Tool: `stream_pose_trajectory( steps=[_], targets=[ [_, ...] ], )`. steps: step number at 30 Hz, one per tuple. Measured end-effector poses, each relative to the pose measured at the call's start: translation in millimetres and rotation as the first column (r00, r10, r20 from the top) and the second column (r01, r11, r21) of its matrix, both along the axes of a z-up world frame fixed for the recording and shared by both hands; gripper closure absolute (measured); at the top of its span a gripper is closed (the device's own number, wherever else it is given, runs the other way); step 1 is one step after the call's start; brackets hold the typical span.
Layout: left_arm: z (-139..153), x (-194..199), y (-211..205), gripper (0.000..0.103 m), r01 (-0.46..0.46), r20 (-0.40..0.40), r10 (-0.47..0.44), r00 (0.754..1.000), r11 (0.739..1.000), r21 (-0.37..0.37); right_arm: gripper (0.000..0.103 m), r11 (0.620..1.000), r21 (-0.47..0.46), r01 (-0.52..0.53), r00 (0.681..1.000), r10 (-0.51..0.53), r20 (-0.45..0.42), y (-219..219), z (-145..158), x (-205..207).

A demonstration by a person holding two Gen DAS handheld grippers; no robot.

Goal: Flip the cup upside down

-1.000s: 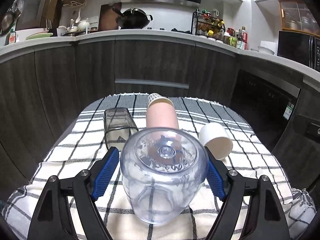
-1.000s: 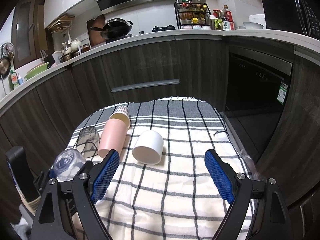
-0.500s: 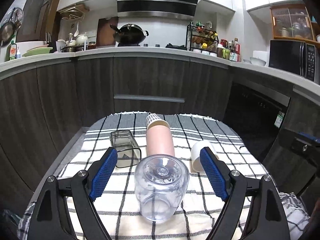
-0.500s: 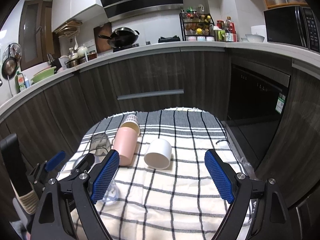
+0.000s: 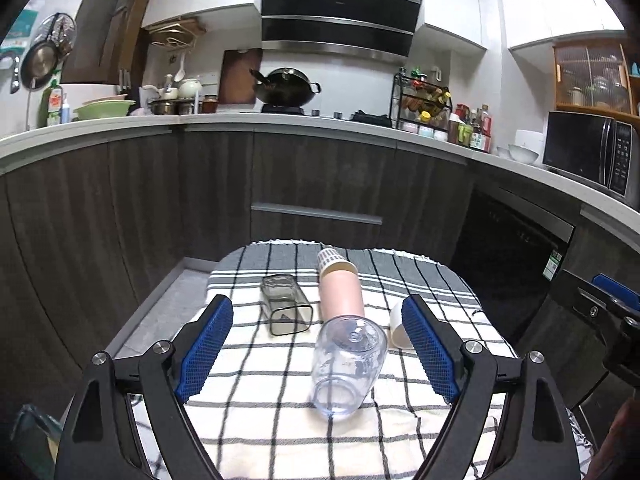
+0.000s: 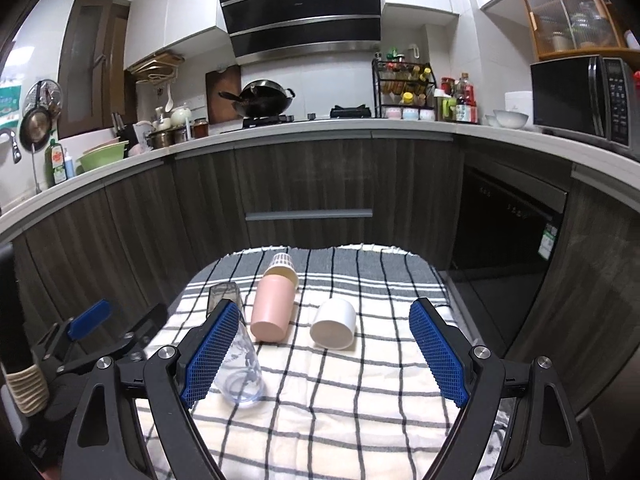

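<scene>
Checked cloth (image 5: 256, 376): spread over the whole table, grey band along the far edge, everything else is carried on it.
Left gripper (image 5: 316, 344): held wide apart with nothing between the blue pads, parked above the near edge; the clear cup is framed between its fingers but isn't touched.
Right gripper (image 6: 326, 356): also spread open and gripping nothing, over the near right part of the cloth.
Pink tumbler (image 5: 341, 295): laid on its side mid-cloth, a white ribbed cup (image 5: 330, 258) seen right at its far end.
Clear cup (image 5: 347, 364): stood upside down, rim on the cloth, near the front edge just in front of the pink tumbler.
Smoky square glass (image 5: 286, 309): tipped on its side, left of the tumbler.
White cup (image 6: 334, 323): laid on its side, right of the tumbler.
</scene>
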State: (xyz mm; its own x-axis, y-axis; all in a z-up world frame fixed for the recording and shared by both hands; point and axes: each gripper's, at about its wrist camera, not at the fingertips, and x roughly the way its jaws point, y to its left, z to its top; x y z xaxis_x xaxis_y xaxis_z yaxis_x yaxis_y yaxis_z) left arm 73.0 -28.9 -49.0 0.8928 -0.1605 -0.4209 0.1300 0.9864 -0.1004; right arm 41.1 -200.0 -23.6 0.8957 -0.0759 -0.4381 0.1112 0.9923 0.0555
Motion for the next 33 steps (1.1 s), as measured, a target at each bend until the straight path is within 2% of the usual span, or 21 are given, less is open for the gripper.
stream_pose_trajectory(
  steps=[9, 15, 33],
  targets=[
    [14, -33, 12, 0.016, -0.067, 0.004, 0.067, 0.998, 0.997, 0.034, 0.015, 1.000, -0.029, 0.007, 1.000, -0.006, 0.021, 13, 8, -22],
    [14, -40, 26, 0.016, -0.100, -0.020, 0.100, 0.995, 0.995, 0.007, 0.015, 1.000, -0.026, 0.008, 1.000, -0.008, 0.026, 19, 11, -26],
    [22, -53, 22, 0.016, -0.101, 0.015, 0.101, 0.995, 0.995, 0.025, 0.012, 0.996, -0.049, 0.073, 0.996, -0.071, 0.046, 18, 14, -41]
  ],
)
